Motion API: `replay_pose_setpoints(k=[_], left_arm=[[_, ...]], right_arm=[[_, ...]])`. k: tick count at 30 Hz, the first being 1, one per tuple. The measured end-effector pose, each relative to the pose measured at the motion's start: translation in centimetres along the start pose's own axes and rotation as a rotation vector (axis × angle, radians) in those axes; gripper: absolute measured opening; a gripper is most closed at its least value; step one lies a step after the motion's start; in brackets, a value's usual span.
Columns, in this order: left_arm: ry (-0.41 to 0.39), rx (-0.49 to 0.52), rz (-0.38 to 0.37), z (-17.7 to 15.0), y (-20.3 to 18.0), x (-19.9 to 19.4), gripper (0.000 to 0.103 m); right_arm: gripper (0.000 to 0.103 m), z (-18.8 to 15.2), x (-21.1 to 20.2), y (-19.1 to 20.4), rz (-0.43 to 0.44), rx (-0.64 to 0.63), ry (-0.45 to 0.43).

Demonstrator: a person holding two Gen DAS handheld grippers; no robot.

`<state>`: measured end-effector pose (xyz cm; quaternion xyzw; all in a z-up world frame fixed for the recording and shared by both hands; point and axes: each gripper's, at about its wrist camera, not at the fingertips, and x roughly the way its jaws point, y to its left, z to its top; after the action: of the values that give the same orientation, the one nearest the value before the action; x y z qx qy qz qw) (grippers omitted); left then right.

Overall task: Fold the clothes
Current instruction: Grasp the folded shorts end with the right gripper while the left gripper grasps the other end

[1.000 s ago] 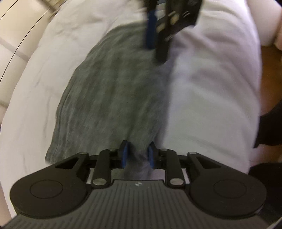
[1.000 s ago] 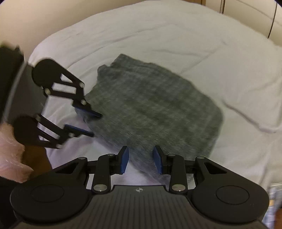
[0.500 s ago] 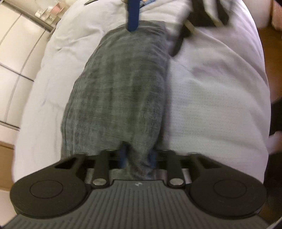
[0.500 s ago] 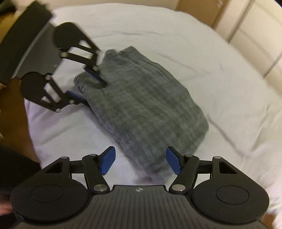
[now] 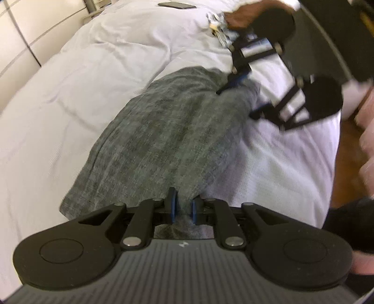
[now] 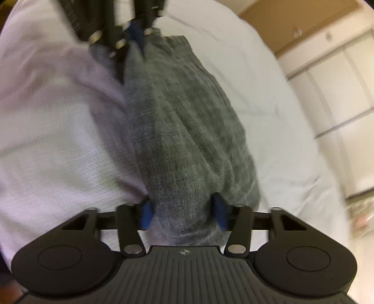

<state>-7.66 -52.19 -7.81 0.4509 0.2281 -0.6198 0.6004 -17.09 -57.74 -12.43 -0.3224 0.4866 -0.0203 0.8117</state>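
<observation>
A folded grey knit garment (image 5: 168,131) lies on a white bed (image 5: 70,93). My left gripper (image 5: 183,208) is shut on its near corner. My right gripper shows across it in the left wrist view (image 5: 245,95), at the garment's far end, one blue finger on top of the fabric. In the right wrist view the garment (image 6: 187,121) fills the gap of my right gripper (image 6: 183,215), whose jaws stand wide apart around the cloth's end. The left gripper shows at the far end there (image 6: 131,44), pinching the fabric.
A dark phone (image 5: 176,5) lies on the bed at the far side. White cupboard doors (image 6: 339,98) stand beyond the bed. Wooden floor (image 5: 346,149) runs along the bed's edge. The bed's near edge drops off beside the garment.
My right gripper opened wide and moved in over the garment's end, which now sits between its jaws. My left gripper stayed shut on the opposite corner while the view swung.
</observation>
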Motion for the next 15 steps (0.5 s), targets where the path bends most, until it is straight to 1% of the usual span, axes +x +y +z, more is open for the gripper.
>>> replay_pose_setpoints(k=[1,2,3,4,5,6,7,11,13,15], left_arm=[[0.004,0.046,0.031,0.1,-0.8,0.2,0.022],[0.008,0.095,0.063,0.1,-1.6,0.5,0.033],[0.010,0.164,0.098,0.2,-2.6,1.0,0.037],[0.016,0.228,0.132,0.2,-3.4,1.5,0.037],[0.025,0.260,0.157,0.3,-3.9,2.0,0.037],[0.034,0.283,0.176,0.4,-4.3,2.5,0.037],[0.042,0.267,0.167,0.5,-3.8,2.6,0.037],[0.077,0.203,0.128,1.0,-2.0,3.0,0.012],[0.093,0.170,0.108,1.3,-1.0,3.1,0.010],[0.095,0.120,0.069,1.9,0.5,2.6,0.009]], right_arm=[[0.036,0.2,-0.2,-0.4,0.010,0.008,0.004],[0.033,0.4,-0.3,-0.8,0.020,0.015,0.008],[0.031,0.6,-0.5,-1.2,0.030,0.023,0.012],[0.030,0.7,-0.6,-1.6,0.039,0.031,0.014],[0.030,0.9,-0.8,-1.9,0.046,0.037,0.016],[0.029,1.0,-1.1,-2.1,0.049,0.036,0.017],[0.029,1.0,-1.3,-2.2,0.052,0.030,0.017],[0.028,1.2,-1.5,-2.8,0.078,0.009,0.030],[0.028,1.4,-1.6,-3.3,0.100,0.011,0.042],[0.027,1.6,-1.8,-3.8,0.116,0.013,0.047]])
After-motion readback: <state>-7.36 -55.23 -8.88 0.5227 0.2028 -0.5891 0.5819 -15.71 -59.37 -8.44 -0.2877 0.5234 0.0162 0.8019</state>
